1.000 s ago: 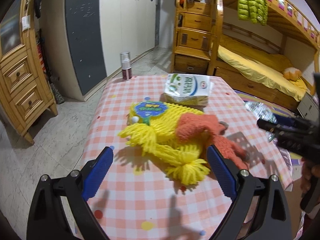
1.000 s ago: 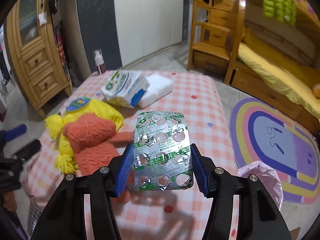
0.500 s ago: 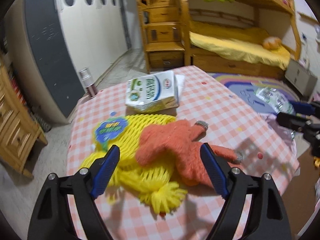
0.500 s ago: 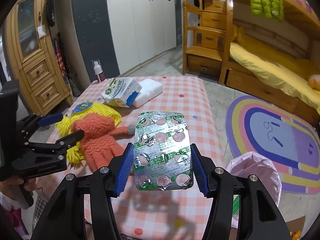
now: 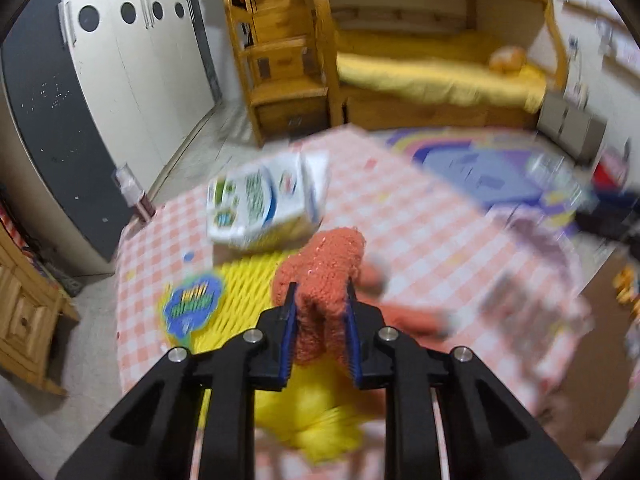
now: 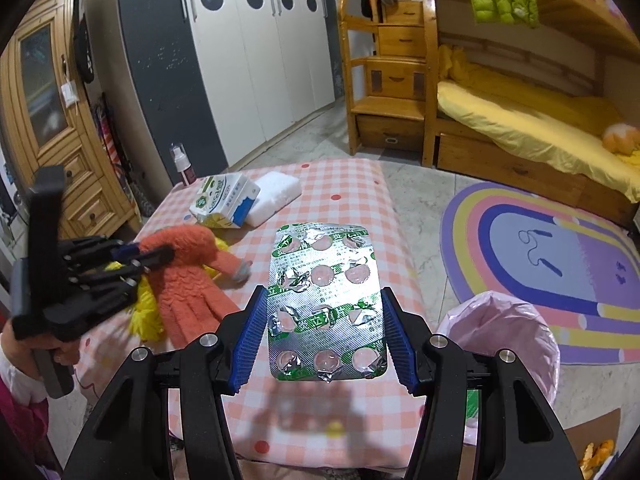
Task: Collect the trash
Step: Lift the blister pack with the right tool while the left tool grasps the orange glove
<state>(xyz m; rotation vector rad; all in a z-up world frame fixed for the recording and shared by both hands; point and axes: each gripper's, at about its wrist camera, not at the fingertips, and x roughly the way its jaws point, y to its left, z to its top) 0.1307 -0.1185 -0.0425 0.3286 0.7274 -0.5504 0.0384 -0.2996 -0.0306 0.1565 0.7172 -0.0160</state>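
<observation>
Checked surface (image 6: 352,184) beside the pink bin bag (image 6: 500,320): our left tongs (image 5: 320,300) have just closed on the orange glove (image 5: 328,264), right tongs (image 6: 326,312) grip the blister pack (image 6: 326,304), both awaiting binning.

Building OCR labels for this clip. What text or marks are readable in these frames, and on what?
Blister pack in the right gripper: green Chinese print, only "立" and "片" legible; the rest is too small or torn.
Milk carton: green round logo and blue lettering, too small to read.
Sticker on the yellow foam net: blurred, unreadable.
Note on the cabinet: unreadable.
</observation>
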